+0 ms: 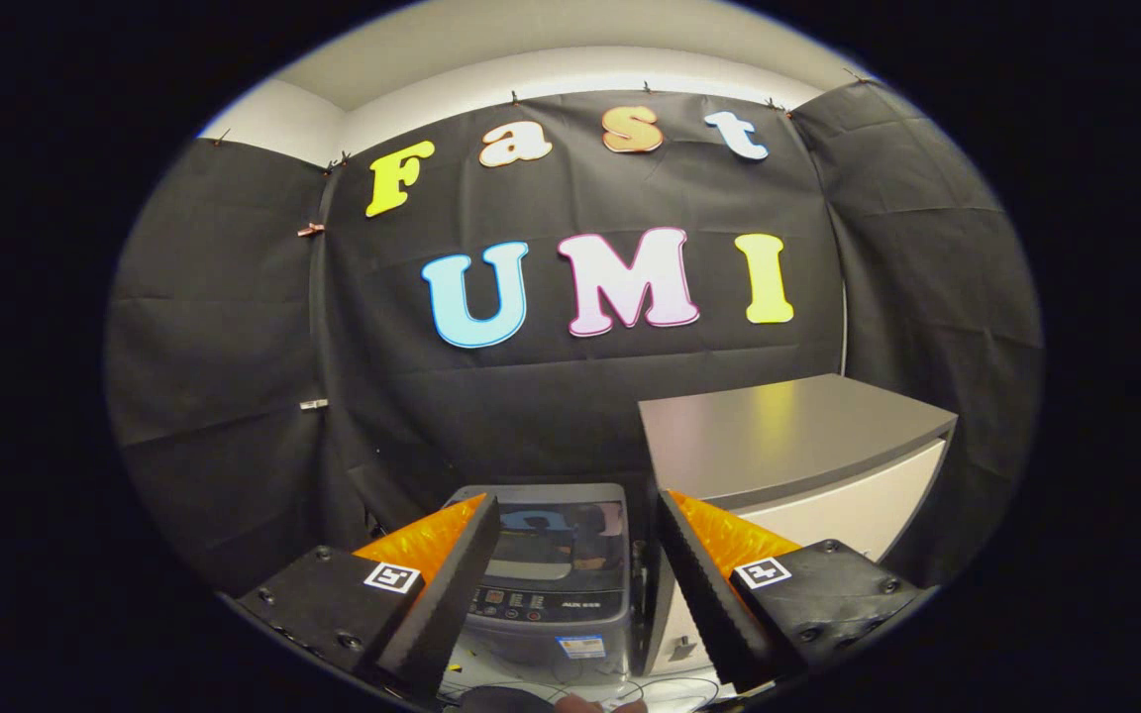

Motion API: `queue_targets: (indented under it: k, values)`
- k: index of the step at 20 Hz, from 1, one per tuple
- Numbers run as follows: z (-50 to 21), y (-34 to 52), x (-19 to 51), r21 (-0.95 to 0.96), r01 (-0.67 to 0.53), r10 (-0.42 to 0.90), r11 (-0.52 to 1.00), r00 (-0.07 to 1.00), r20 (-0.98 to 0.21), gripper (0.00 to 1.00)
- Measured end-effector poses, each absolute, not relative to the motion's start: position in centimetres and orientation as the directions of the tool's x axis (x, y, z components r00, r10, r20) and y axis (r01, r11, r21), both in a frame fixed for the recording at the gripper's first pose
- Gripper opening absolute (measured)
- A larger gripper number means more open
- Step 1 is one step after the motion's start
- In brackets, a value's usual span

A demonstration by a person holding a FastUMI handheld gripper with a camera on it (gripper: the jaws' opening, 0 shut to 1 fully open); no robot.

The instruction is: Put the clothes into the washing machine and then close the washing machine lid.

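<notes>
Between the two fingers of the tongs [578, 584], and a little way beyond their tips, stands the washing machine [553, 584], a small grey top-loader seen from above and in front. Its lid [556, 540] lies flat and closed, dark and glossy, with colours mirrored on it. Along the near edge of the top runs a control panel [546, 601] with small buttons, and a sticker [581, 647] sits on the front wall below it.

The tongs are spread wide apart, holding nothing. Each finger [452, 594] has a black ribbed pad on its inner face and an orange piece behind it, and each black base carries a small square marker [391, 577]. Neither finger touches the machine.

Just to the right of the washing machine, beyond the right finger, stands a cabinet [808, 465] with a grey top and pale front, taller than the machine and close beside it.

Below the machine, between the finger bases, thin cables [570, 683] lie on a light surface, along with a dark rounded object that cannot be made out clearly.
</notes>
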State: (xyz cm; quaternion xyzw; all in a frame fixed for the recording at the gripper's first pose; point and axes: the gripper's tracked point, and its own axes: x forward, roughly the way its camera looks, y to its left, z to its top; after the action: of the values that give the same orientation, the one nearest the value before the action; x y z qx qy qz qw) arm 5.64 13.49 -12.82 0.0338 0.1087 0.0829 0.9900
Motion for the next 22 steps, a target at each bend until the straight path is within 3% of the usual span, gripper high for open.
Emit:
queue_targets:
  k: [22]
  values:
    - [-7.8, 6.2, 0.8, 0.022, -0.044, 0.046, 0.999, 0.995, -0.085, 0.99]
